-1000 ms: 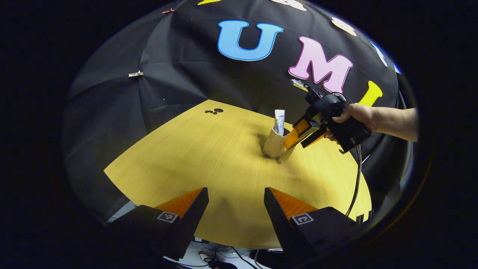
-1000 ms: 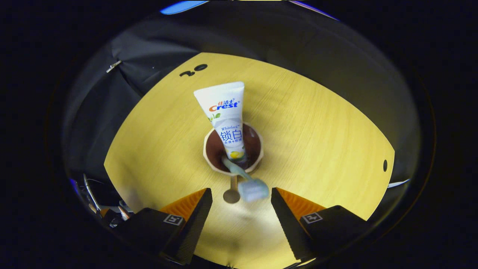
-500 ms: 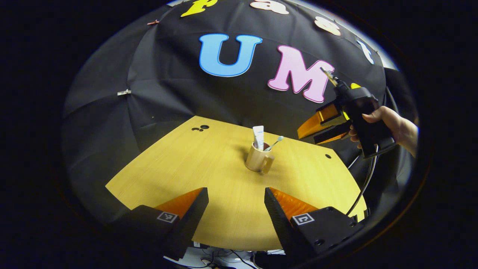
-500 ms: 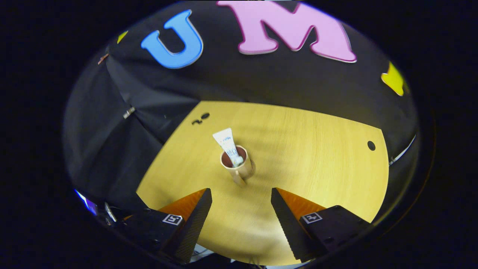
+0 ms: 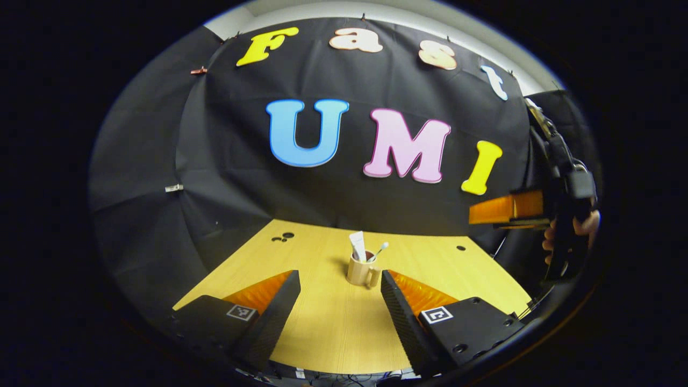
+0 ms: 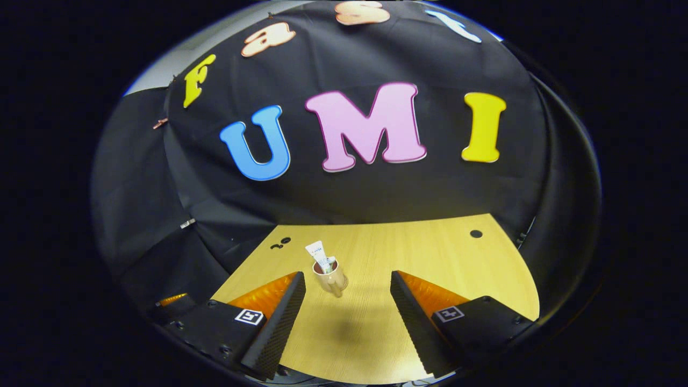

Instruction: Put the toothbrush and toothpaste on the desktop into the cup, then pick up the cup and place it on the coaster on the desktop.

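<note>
- Left gripper view: the left gripper (image 5: 339, 301) is hanging over the near part of the wooden desktop (image 5: 328, 333), its fingers spread wide apart and gripping nothing.
- The cup (image 5: 359, 270) is standing upright on the desktop beyond the fingertips, between them as the camera sees it and apart from both; its handle is pointing toward the camera and slightly right.
- The toothpaste tube (image 5: 357, 245) is standing in the cup with its flat end up; the toothbrush (image 5: 379, 250) is leaning out to the right of it, head uppermost.
- At the far right edge the right gripper (image 5: 502, 209) is being held well above the desktop by a hand (image 5: 570, 231), its fingers pointing left; how far apart they are cannot be told from this side angle.
- Right gripper view: the right gripper's (image 6: 348, 301) fingers are standing released, wide apart, nothing between them.
- The cup (image 6: 330, 278) is sitting on the desktop (image 6: 441, 258) ahead, closer to the left-hand finger but apart from it, with the toothpaste tube (image 6: 318, 253) sticking up and tilting left.
- The toothbrush is too small to make out here.
- Small round dark holes are showing in the desktop at far left (image 6: 280, 243) and far right (image 6: 475, 234).
</note>
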